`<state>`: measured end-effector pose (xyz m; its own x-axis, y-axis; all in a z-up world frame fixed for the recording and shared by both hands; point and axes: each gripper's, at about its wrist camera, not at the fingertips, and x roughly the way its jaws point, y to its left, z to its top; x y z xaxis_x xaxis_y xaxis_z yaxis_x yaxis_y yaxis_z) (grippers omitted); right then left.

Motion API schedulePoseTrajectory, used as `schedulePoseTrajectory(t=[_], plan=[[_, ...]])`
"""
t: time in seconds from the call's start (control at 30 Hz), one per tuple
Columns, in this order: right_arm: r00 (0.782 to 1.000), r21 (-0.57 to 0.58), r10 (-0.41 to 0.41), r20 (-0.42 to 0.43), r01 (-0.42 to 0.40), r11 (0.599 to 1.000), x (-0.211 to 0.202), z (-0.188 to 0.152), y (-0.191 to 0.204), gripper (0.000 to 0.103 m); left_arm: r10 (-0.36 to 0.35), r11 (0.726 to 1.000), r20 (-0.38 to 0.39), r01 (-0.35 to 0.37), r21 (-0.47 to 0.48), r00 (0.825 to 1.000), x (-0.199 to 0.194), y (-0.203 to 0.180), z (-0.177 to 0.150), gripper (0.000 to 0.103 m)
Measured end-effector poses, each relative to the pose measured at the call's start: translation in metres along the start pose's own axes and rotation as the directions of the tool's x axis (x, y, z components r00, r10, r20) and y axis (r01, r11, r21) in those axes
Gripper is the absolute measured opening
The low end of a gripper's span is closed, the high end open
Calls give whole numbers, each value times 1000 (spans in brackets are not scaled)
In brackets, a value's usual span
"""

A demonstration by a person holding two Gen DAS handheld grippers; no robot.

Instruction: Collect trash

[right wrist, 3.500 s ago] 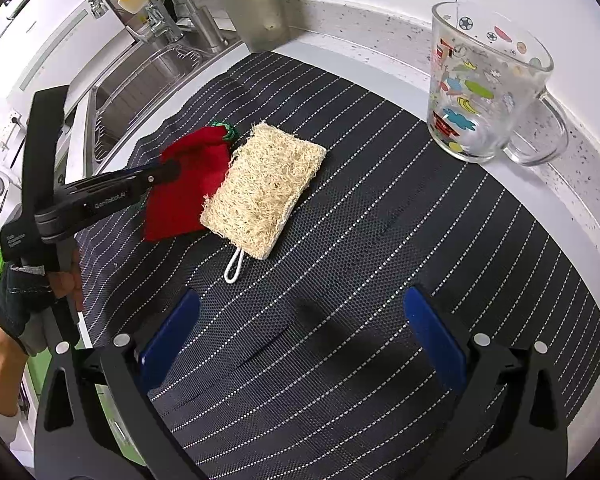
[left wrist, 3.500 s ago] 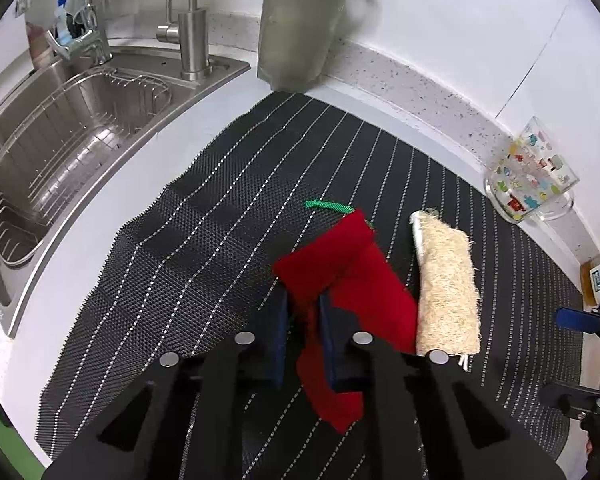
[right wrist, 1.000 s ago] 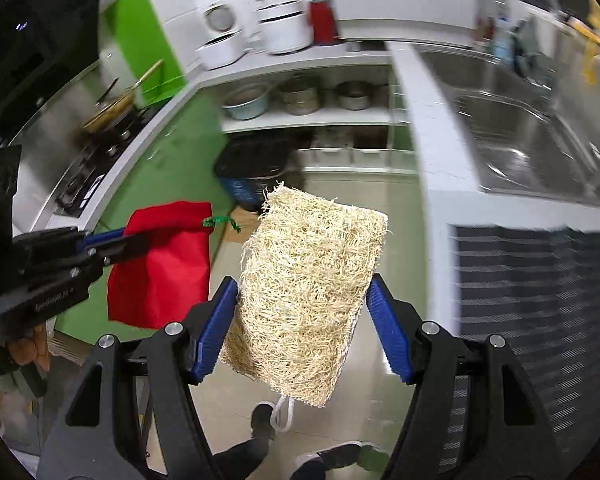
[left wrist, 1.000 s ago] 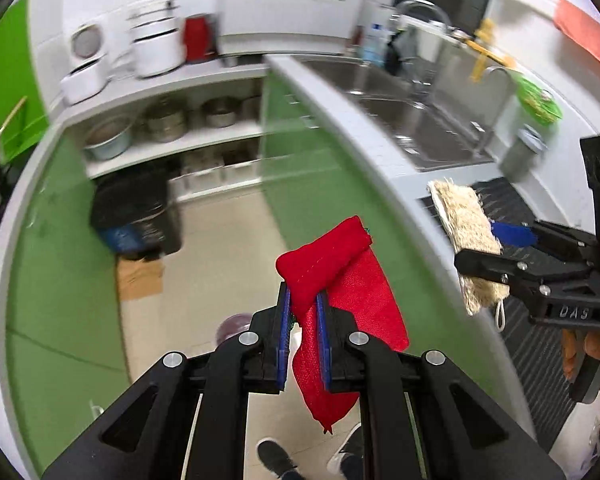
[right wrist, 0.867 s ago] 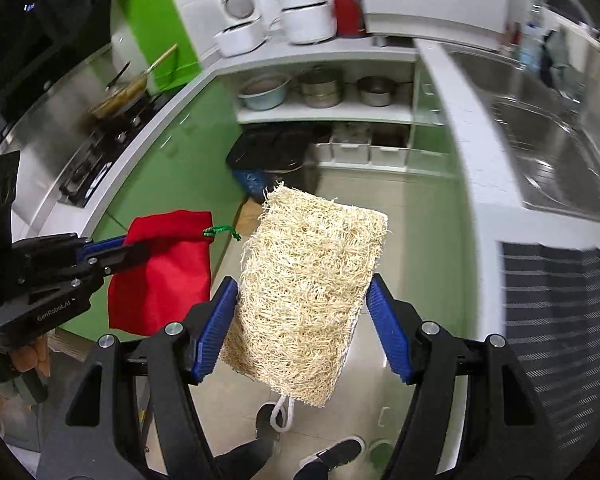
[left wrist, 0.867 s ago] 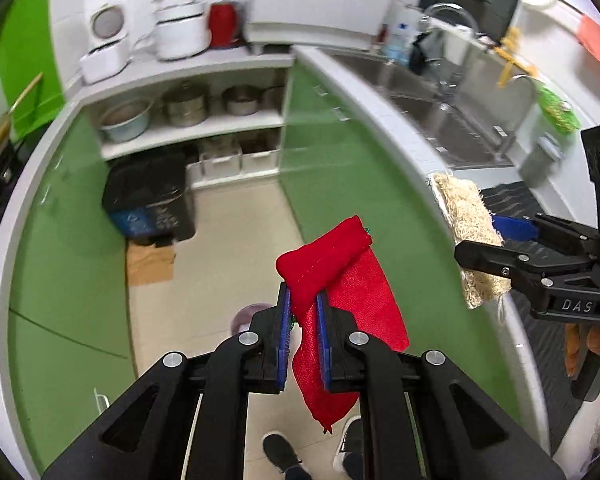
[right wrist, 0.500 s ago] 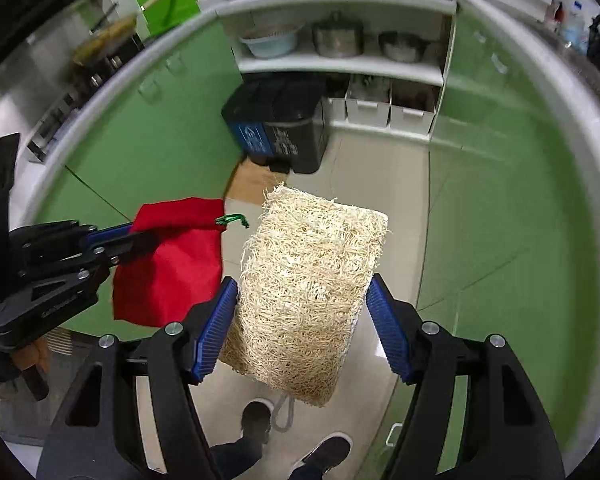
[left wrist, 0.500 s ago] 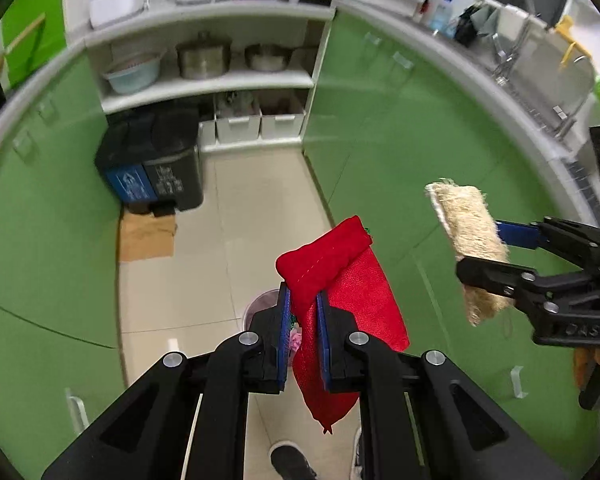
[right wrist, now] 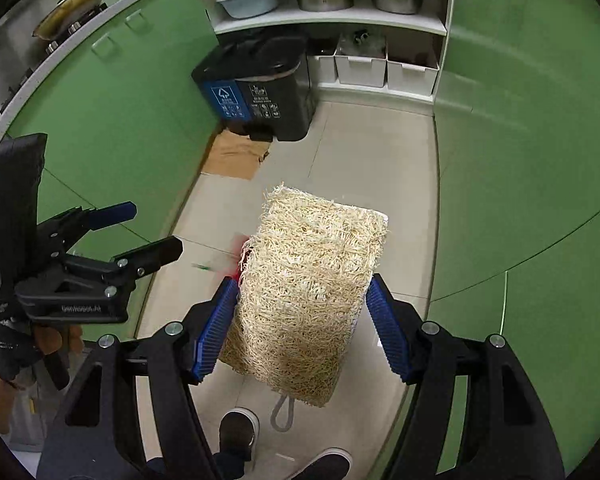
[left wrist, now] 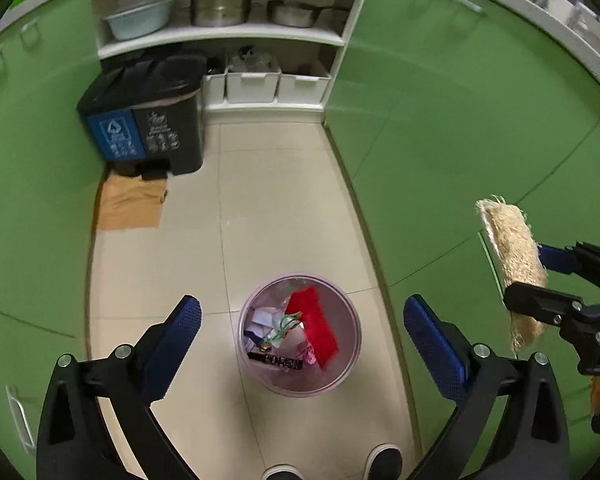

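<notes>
Green-fronted kitchen, pale tiled floor; open shelves at the back with pots and a basin.

Item one: small round bin on the floor, directly below my left claw. Contents: crumpled paper, wrappers, and a red cloth pouch with a green cord, lying on top.

Item two: left claw, spread wide and carrying nothing.

Item three: right claw, closed on a straw-coloured loofah scrubber, gripped by its two side edges, its hanging loop dangling underneath. It hangs over the floor, off to the right of the bin and not above it.

Item four: black two-part pedal bin against the far cabinets, with flattened cardboard on the floor beside it. Neither touched.

Step in hand, as I judge it: pouch binned, scrubber awaiting disposal. Next move calls for carrying the right claw leftward until the scrubber sits over the round bin's mouth, then spreading the claw. The mouth is narrow, so the scrubber needs centring.
</notes>
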<state>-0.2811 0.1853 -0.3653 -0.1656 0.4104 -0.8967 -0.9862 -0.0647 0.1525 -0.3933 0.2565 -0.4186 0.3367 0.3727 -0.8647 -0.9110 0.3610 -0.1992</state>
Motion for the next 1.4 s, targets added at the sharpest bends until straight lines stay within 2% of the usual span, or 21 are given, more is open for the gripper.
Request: schedulePoseTrajectory(t=[0.4, 0.43, 0.5, 0.53, 0.73, 0.9, 1.1, 1.4], plan=[[997, -60, 63, -39, -66, 996, 33, 5, 22, 66, 34, 997, 51, -31, -67, 998, -27, 30, -2, 97], [996, -67, 73, -43, -76, 995, 37, 6, 25, 68, 37, 997, 55, -33, -74, 998, -30, 33, -3, 97], [995, -79, 89, -37, -92, 993, 43, 8, 30, 87, 49, 996, 64, -44, -80, 997, -32, 38, -4, 97], [995, -85, 97, -23, -98, 992, 46, 10, 32, 100, 56, 995, 68, -50, -84, 996, -34, 41, -5, 97], [996, -71, 78, -32, -80, 994, 56, 11, 31, 100, 68, 994, 65, -62, -88, 996, -33, 44, -10, 97], [997, -46, 56, -43, -58, 997, 47, 6, 23, 100, 60, 995, 62, -55, -83, 996, -41, 35, -9, 97], [999, -14, 38, -32, -39, 999, -4, 9, 19, 100, 40, 998, 59, -37, -53, 997, -79, 5, 1, 97], [1000, 49, -15, -2, 15, 999, -154, 20, 13, 100, -7, 1000, 49, 7, 14, 999, -190, -66, 31, 97]])
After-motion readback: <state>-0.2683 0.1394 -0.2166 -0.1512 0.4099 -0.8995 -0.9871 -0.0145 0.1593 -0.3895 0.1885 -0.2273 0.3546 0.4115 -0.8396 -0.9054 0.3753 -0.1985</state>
